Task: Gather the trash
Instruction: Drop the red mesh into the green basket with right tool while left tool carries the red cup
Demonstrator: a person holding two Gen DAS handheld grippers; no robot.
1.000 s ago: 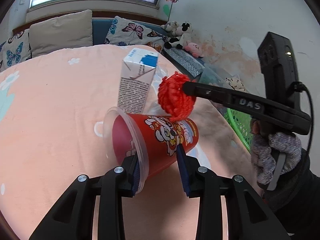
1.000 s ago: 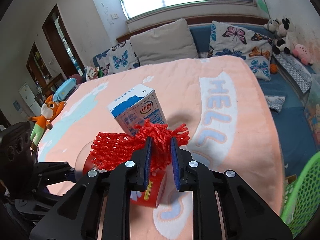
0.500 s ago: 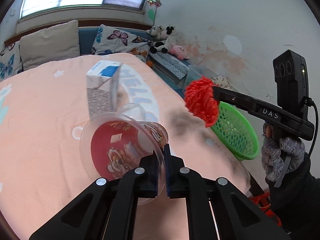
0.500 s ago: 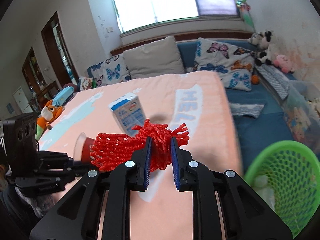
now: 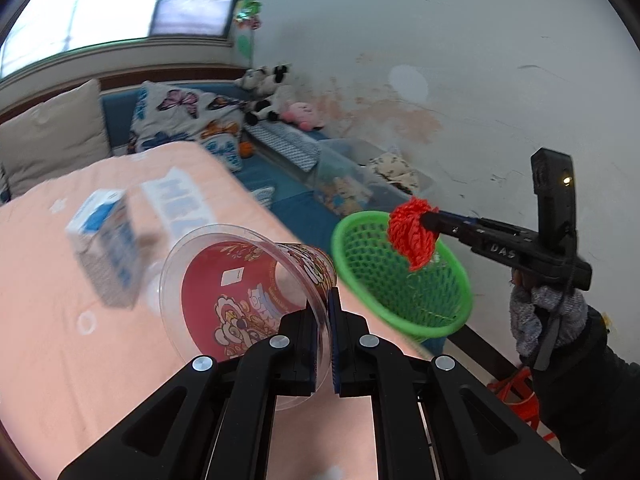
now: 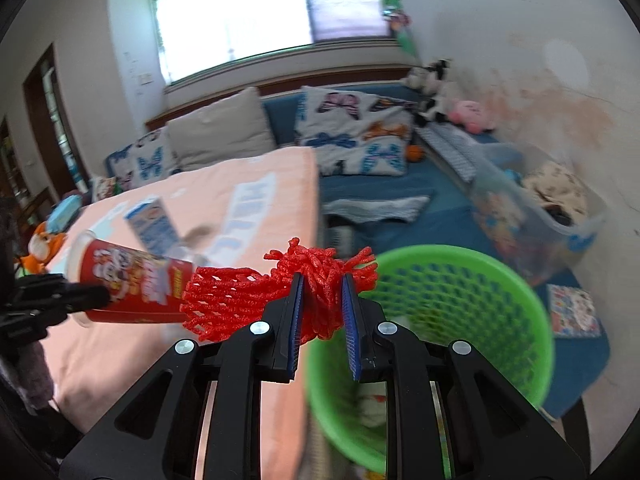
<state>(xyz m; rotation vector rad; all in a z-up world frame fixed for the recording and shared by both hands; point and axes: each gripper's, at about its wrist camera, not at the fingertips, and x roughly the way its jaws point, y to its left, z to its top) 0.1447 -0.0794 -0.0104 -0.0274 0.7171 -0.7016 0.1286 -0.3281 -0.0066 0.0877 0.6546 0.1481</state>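
At the far left a blue-and-white milk carton (image 5: 106,248) stands tilted on the peach blanket (image 5: 48,344) that covers the bed, blurred in both views, with a clear plastic lid or dome (image 6: 188,258) just beside its foot (too smeared to tell more). To its right the left claw (image 5: 322,336) is clamped on the clear rim of a red printed plastic cup (image 5: 248,296), one blue pad inside the mouth and one outside; the cup lies on its side in the air above the blanket, mouth toward the left wrist camera, cartoon figures showing through its wall. In the right wrist view the same cup (image 6: 132,284) hangs over the bed's near corner, its base pointing toward the red net. Further right, the right claw (image 6: 322,312) is pinched around a bunched red foam mesh sleeve (image 6: 248,300), whose open netting trails out to the left of the pads while a frayed tuft sticks up between them. From the left wrist view that sleeve (image 5: 412,236) hangs over the opening of the green plastic basket (image 5: 452,312), which stands on the floor just beside the bed's edge. The basket (image 6: 520,352) already holds some pale items at its bottom, too blurred to name. Behind it sit butterfly-print cushions (image 6: 356,136) and plush toys (image 6: 468,114).
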